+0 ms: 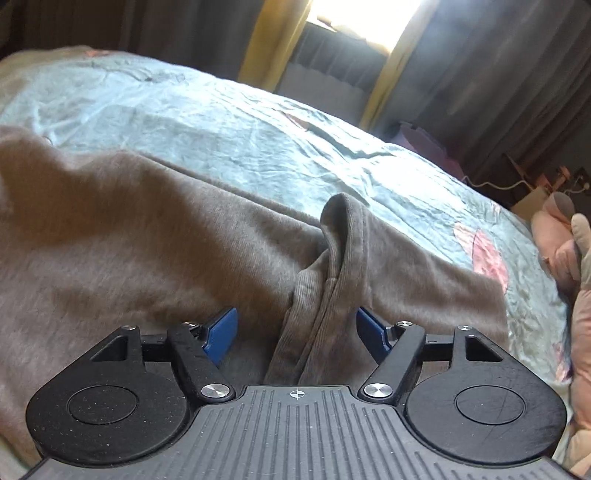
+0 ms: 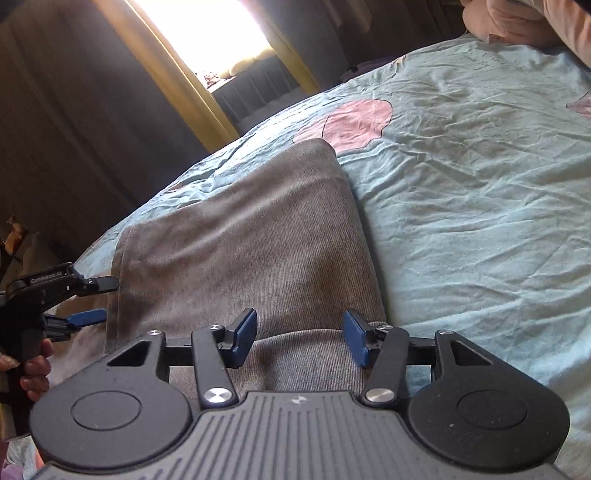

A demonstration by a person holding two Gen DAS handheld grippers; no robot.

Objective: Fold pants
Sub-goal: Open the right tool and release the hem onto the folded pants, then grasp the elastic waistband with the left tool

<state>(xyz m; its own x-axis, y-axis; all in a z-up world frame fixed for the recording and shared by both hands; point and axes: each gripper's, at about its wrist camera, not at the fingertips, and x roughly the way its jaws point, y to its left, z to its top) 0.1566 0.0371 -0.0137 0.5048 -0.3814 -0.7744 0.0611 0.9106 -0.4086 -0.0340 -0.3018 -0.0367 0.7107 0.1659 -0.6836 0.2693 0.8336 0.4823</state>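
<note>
Grey-brown pants (image 1: pixel 155 251) lie on a light blue bedsheet (image 1: pixel 229 125). In the left wrist view a ribbed cuff (image 1: pixel 332 254) stands up in a fold between the jaws of my left gripper (image 1: pixel 297 328), which is open, its blue pads clear of the cloth. In the right wrist view the pants (image 2: pixel 251 240) lie folded flat. My right gripper (image 2: pixel 300 338) is open just above a ribbed edge of the pants. The left gripper (image 2: pixel 94 301) shows at the far left of the right wrist view, open at the edge of the pants.
The bedsheet (image 2: pixel 480 192) has pink patches (image 2: pixel 354 123). Pink and grey soft toys (image 1: pixel 565 243) lie at the right edge of the bed. Dark curtains and a bright window (image 1: pixel 354 18) stand behind the bed. A hand (image 2: pixel 33 373) holds the left gripper's handle.
</note>
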